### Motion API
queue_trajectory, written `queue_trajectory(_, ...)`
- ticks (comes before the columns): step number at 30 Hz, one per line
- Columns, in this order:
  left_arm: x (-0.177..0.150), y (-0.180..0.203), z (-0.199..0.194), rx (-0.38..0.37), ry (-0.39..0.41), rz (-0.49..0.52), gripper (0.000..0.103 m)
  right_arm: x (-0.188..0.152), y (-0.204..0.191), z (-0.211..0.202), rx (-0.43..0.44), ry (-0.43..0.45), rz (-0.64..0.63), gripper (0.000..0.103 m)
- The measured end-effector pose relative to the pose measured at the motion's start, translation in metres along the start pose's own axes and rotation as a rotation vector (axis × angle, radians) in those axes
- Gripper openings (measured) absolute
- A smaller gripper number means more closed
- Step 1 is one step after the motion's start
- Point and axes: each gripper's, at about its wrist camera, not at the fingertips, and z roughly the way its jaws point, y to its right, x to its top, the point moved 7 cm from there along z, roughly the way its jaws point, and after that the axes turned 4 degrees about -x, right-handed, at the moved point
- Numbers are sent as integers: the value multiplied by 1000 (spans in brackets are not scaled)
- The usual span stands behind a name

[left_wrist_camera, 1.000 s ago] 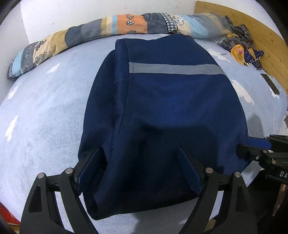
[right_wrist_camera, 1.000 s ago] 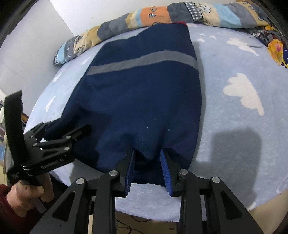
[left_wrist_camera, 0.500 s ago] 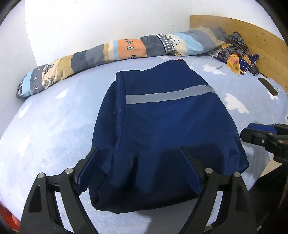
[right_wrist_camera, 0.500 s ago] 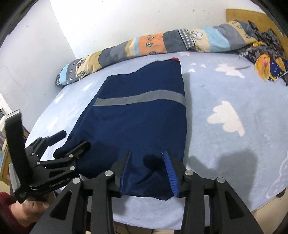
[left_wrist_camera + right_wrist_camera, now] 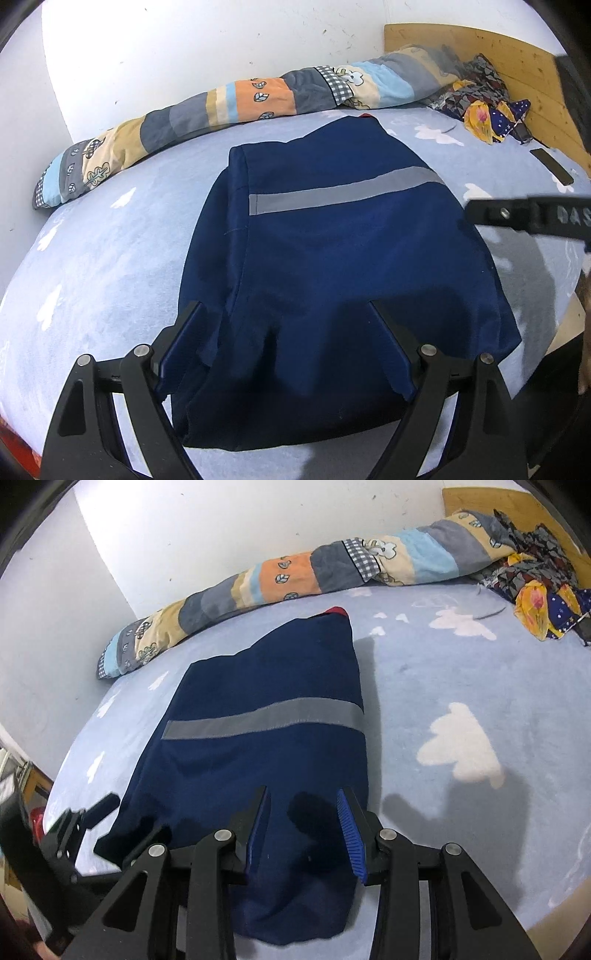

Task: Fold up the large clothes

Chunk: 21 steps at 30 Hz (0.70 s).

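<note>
Navy garment (image 5: 332, 266) lies folded into a long panel on the bed (image 5: 110, 251), near edge close to the bed's front edge, far end reaching toward the patchwork quilt roll (image 5: 258, 99) along the wall. Grey reflective stripe (image 5: 343, 192) crosses it in the far half. A small red patch (image 5: 337, 611) shows at the far tip. Left side has a folded-under flap with a visible seam line.

Left tool (image 5: 284, 350): fingers spread wide, released, poised over the garment's near end; the cloth lies slack between the two fingers (image 5: 177, 343), not pinched as far as can be seen.

Right tool (image 5: 304, 827): also released, blue ribbed pads (image 5: 351, 834) apart, over the near right part of the garment. Whether the tips touch the fabric cannot be told.

Each tool shows in the other's view: the right one at the right edge of the left view, the left one at lower left of the right view.

Bed sheet is pale blue with white cloud prints (image 5: 461, 746). Crumpled patterned cloth (image 5: 484, 110) sits at the far right corner by the wooden headboard (image 5: 517, 62); a flat dark object (image 5: 552, 168) lies near it.
</note>
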Motion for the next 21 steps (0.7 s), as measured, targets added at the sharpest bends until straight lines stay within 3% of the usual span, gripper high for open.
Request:
queue_trajectory(7, -1, -4, 6, -2, -22, -4, 87, 5, -9, 25, -34, -36, -28, 42)
queue_trajectory(11, -2, -4, 8, -7, -30, -9, 87, 4, -15, 28, -62, -36, -65, 47)
queue_trajectory(21, 1, -5, 2, -9, -11, -2, 87, 1, -14, 28, -63, -34, -81, 48)
